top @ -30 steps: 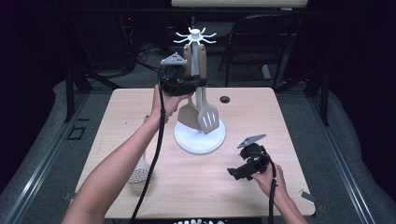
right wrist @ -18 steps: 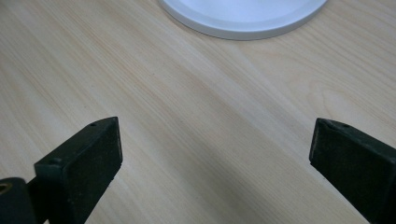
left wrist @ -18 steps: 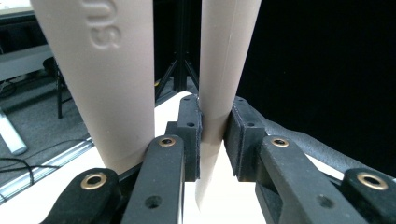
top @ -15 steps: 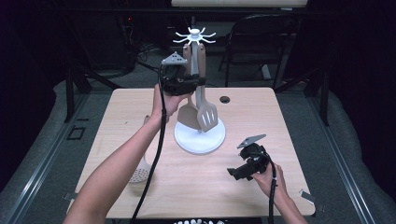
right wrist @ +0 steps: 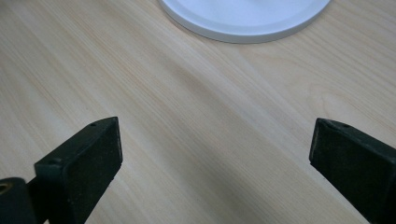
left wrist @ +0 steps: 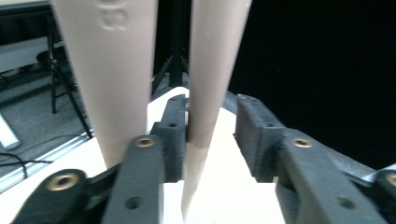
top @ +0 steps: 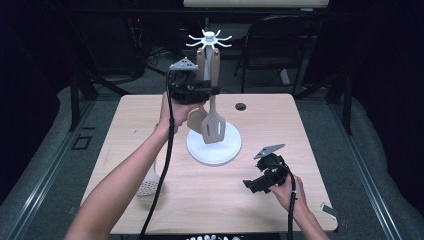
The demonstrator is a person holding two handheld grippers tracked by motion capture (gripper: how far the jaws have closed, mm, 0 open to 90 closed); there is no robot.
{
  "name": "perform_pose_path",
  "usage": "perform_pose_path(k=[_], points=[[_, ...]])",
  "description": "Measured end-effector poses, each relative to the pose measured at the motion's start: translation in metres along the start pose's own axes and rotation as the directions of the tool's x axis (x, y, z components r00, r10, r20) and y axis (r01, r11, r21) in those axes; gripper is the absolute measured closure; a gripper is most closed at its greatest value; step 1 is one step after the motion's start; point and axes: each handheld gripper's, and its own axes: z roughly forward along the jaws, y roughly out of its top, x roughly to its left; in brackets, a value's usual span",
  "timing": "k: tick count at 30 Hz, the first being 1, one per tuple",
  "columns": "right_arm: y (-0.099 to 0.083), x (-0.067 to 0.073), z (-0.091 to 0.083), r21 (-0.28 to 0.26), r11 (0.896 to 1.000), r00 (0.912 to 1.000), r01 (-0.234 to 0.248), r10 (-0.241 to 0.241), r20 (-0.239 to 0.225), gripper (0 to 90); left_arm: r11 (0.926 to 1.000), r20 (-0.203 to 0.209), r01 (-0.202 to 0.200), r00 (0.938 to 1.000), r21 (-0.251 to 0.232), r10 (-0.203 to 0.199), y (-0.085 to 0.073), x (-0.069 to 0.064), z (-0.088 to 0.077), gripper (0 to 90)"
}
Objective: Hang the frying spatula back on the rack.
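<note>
black tongs, brass screws, black cables

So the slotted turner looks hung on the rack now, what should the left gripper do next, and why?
Probably draw the left gripper straight back from the slotted turner. Its jaws have just been opening: one pad lies against the handle, the other stands off, and the turner hangs from the rack beside the spoon. A sideways move might swing it.
</note>
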Motion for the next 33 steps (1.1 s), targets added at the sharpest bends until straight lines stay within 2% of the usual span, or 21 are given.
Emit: perform_pose_path(k=[6, 10, 17, 18, 19, 22, 27, 33], points=[[0.0, 0.001, 0.0, -0.003, 1.0, 1.0, -0.001, 0.001, -0.002, 2.3, 0.9999, 0.005, -0.009, 0.9999, 0.005, 0.009, -0.003, -0.006, -0.006, 48.1], [0.0, 0.001, 0.0, -0.002, 1.0, 1.0, -0.003, 0.003, -0.005, 2.3, 0.9999, 0.015, -0.015, 0.9998, 0.001, 0.015, -0.008, -0.009, -0.01, 43.9], [0.0, 0.001, 0.0, -0.001, 1.0, 1.0, 0.0, 0.0, -0.005, 2.3, 0.9997, 0.045, -0.015, 0.9989, 0.018, 0.014, -0.015, -0.006, -0.016, 35.2], [0.0, 0.001, 0.0, -0.001, 1.0, 1.0, 0.0, 0.0, -0.005, 2.3, 0.9997, 0.045, -0.015, 0.9989, 0.018, 0.014, -0.015, -0.006, -0.016, 33.2], [0.001, 0.001, 0.0, 0.003, 1.0, 1.0, -0.001, 0.001, -0.007, 2.3, 0.9994, 0.064, -0.022, 0.9978, 0.026, 0.02, -0.017, -0.005, -0.018, 29.3], [0.001, 0.001, 0.001, -0.002, 1.0, 0.9999, 0.003, -0.003, -0.015, 2.3, 0.9988, 0.068, -0.038, 0.997, 0.031, 0.036, -0.018, -0.004, -0.023, 22.6], [0.001, 0.001, 0.001, 0.003, 1.0, 1.0, 0.007, -0.007, -0.006, 2.3, 0.9987, 0.05, -0.045, 0.9978, 0.024, 0.044, -0.016, 0.0, -0.031, 15.9], [0.001, 0.001, 0.002, 0.005, 1.0, 1.0, 0.002, -0.002, -0.006, 2.3, 0.9991, 0.018, -0.037, 0.9992, 0.021, 0.036, -0.009, 0.009, -0.042, 15.2]])
